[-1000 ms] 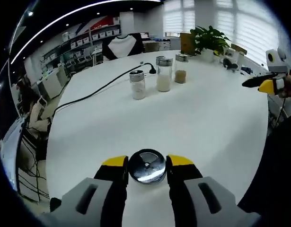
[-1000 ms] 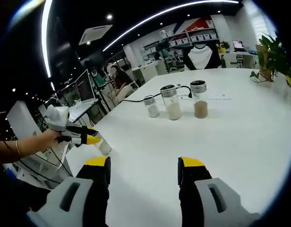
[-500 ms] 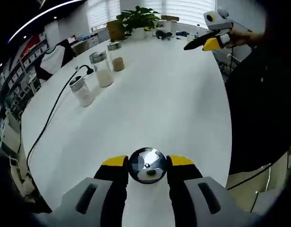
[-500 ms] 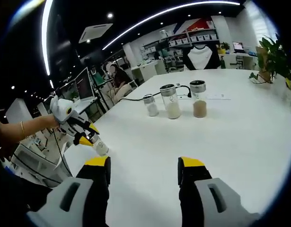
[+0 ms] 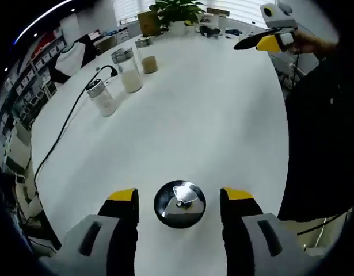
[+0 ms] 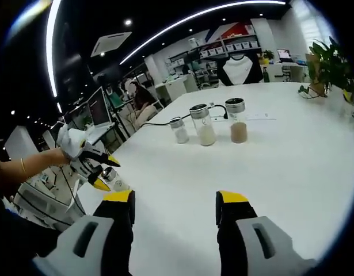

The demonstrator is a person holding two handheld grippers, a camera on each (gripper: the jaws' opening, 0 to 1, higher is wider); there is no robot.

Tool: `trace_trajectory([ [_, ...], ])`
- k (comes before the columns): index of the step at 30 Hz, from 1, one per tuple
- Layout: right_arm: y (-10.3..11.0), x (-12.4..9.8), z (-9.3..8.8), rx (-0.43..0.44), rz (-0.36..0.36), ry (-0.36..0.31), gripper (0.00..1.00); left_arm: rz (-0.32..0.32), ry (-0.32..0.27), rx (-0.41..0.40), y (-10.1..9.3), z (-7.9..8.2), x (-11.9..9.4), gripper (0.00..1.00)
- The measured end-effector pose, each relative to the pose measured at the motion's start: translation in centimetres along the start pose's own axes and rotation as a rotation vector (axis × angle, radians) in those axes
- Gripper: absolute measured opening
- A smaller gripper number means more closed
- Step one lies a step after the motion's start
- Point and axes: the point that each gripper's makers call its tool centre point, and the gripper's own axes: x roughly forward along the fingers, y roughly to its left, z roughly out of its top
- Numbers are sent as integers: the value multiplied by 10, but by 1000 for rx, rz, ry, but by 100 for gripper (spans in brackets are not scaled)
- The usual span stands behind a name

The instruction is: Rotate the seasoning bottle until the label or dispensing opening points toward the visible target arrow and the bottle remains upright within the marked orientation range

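Looked straight down on the seasoning bottle (image 5: 179, 204) in the left gripper view, upright on the white table (image 5: 211, 126) near its edge, shiny metal cap facing the camera. Left gripper (image 5: 179, 198) spread wide around it, yellow-tipped jaws on either side with a clear gap to the cap, so nothing gripped. Same bottle (image 6: 115, 180) seen from the side in the right gripper view, with the left gripper (image 6: 100, 172) angled down over it, held by a hand (image 6: 57, 159) coming in from the left, forearm roughly level, a thin bracelet at the wrist. Right gripper (image 6: 174, 201) held above bare table, jaws far apart, nothing between them; also spotted at the top right of the left gripper view (image 5: 263, 41), held level out past the table edge. Three more jars (image 6: 205, 123) stood in a row mid-table, well apart from the seasoning bottle, next to a black cable (image 5: 61, 129). Potted plant (image 5: 177, 11) at the far end. Couldn't make out any arrow or label.
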Motion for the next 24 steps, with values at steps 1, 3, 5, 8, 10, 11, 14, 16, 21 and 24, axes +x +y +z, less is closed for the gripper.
trace_trajectory([
  [1,-1,0,0,1,-1,1,55,25,-20,-39,2,2,-1,52],
  [3,-2,0,-1,2,-2,1,55,78,-112,-170,8,11,-6,51],
  [5,-3,1,-1,11,0,-2,55,109,-228,-323,15,20,-10,54],
  [8,-5,0,1,29,-1,-10,55,206,-273,-466,27,12,-19,53],
  [10,-7,-1,2,38,-5,-16,55,273,-252,-456,32,4,-22,49],
  [11,-7,-1,3,41,-7,-18,55,335,-227,-458,35,-2,-26,50],
  [14,-9,-2,3,51,-12,-21,55,377,-263,-487,31,2,-28,48],
  [16,-9,-1,2,56,-12,-20,55,374,-270,-499,23,3,-26,46],
  [21,-11,-1,3,69,-10,-22,54,519,-303,-522,23,7,-31,42],
  [24,-10,-1,3,70,-6,-25,51,568,-277,-527,26,2,-31,40],
])
